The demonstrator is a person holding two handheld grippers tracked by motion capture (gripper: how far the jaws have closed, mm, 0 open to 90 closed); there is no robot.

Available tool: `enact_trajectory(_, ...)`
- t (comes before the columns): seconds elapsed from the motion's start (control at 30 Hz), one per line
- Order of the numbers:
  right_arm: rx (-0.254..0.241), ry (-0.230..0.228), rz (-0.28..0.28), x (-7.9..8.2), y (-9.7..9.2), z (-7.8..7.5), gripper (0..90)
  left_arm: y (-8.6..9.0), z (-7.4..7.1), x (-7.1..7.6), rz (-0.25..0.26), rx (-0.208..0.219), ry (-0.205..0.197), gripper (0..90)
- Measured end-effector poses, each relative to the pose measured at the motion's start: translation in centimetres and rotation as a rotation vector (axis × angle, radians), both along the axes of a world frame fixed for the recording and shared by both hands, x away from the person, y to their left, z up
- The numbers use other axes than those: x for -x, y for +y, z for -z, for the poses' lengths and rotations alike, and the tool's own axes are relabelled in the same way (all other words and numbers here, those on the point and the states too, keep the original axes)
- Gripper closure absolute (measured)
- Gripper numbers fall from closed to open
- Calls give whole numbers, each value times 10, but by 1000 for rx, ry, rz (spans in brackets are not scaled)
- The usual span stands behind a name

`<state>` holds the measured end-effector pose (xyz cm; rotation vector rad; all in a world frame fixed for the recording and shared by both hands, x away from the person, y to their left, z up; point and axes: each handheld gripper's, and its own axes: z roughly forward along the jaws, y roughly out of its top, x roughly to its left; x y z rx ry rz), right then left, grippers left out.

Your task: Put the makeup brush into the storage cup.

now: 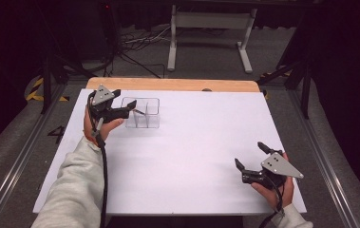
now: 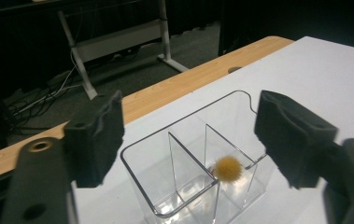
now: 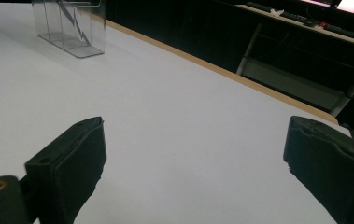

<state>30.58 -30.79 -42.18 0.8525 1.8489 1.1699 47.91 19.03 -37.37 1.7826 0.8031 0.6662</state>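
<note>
Sitting in a compartment of the clear box (image 2: 198, 172), the fuzzy yellow ball (image 2: 227, 168) is resting low against a divider wall, in the section to the right of the middle wall as the left gripper view shows it; whether it is lying on the floor of the box or caught partway down I cannot tell. The left claw (image 2: 186, 135) is hovering just above the box with its jaws standing wide and nothing between them, so the ball is lying free of the pads. To finish this step well, the person is best lifting the left claw straight up and away, keeping the wide jaws clear of the thin rim and the dividers, because a knock on that light plastic box could be sliding or tipping it and shaking the ball out. In the high view the box (image 1: 142, 113) is standing near the far left part of the white desk (image 1: 192, 142), just beside the left claw (image 1: 129, 110). The right claw (image 1: 250, 156) is resting well apart, near the front right corner, its jaws also standing wide and holding nothing, as the right gripper view (image 3: 193, 158) is showing with bare desk between the pads. Keeping that hand quiet seems sensible while the left one is withdrawing.
</note>
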Motion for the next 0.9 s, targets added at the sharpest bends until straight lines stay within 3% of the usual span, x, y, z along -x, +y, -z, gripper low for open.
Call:
enact_trajectory(0.17, 3, 2, -3, 0, 1, 0, 66, 1, -3, 6, 1, -28, -15, 144)
enact_trajectory(0.37, 1, -1, -2, 0, 1, 0, 66, 6, -6, 14, -6, -1, -31, 70)
enact_trajectory(0.53, 1, -1, -3, 0, 1, 0, 66, 8, -7, 22, -6, 2, -66, 57)
enact_trajectory(0.8, 4, 0, -5, 0, 1, 0, 66, 10, -8, 33, 47, 0, -91, 20)
enact_trajectory(0.9, 4, 1, -4, 0, 1, 0, 66, 9, -10, 37, 23, -26, -106, 34)
